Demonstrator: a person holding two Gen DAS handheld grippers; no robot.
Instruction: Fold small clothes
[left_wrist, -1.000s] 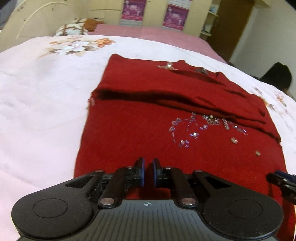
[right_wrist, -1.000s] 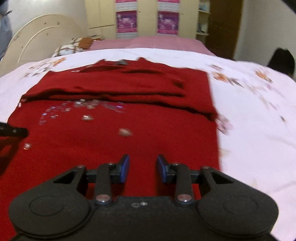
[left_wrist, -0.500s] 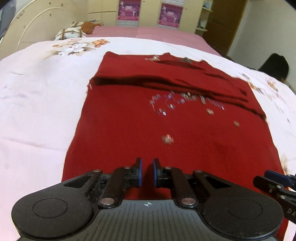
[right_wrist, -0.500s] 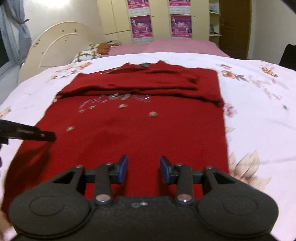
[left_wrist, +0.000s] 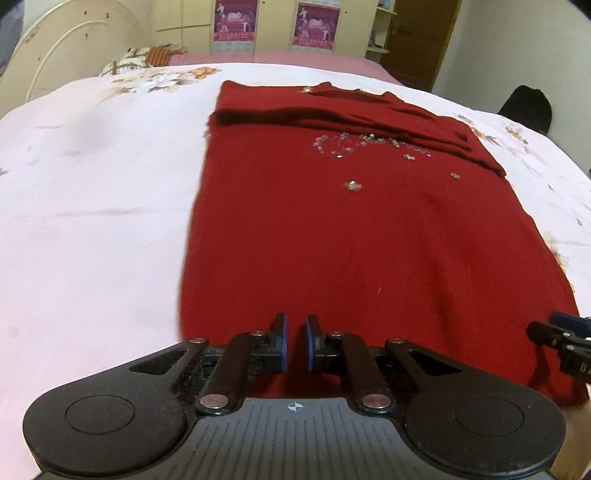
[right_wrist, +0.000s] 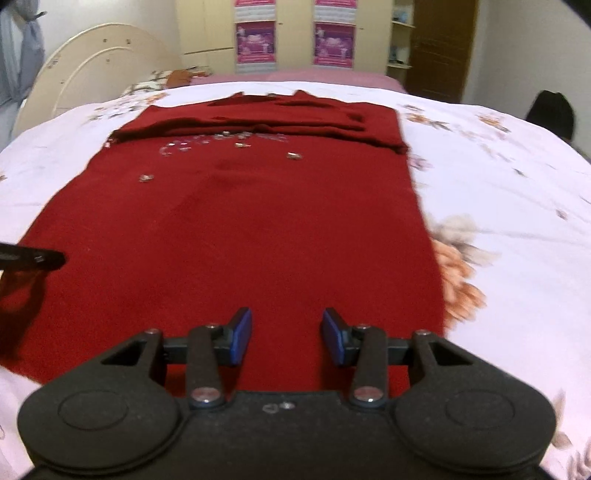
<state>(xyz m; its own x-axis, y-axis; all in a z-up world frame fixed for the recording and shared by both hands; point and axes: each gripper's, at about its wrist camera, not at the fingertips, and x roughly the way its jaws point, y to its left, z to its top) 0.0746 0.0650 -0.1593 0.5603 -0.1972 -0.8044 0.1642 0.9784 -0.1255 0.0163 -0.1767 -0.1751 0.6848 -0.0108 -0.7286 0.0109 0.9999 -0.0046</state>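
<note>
Matt red knit on a smooth floral sheet, black plastic grippers in front.

The sweater (left_wrist: 351, 240) is soft, felted-looking red cloth with small shiny beads (left_wrist: 369, 142) sewn on. The bedsheet (left_wrist: 92, 206) is smooth pale pink printed fabric. The left gripper (left_wrist: 295, 341) and right gripper (right_wrist: 287, 339) are matt black grainy plastic with metal rivets and glossy blue pads (right_wrist: 242, 334). The headboard (right_wrist: 92, 74) is glossy cream-painted wood.

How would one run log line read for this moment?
garment: red sweater flat on bedsheet, sleeves folded | left gripper: shut, empty | right gripper: open, jaws just opening, empty
</note>
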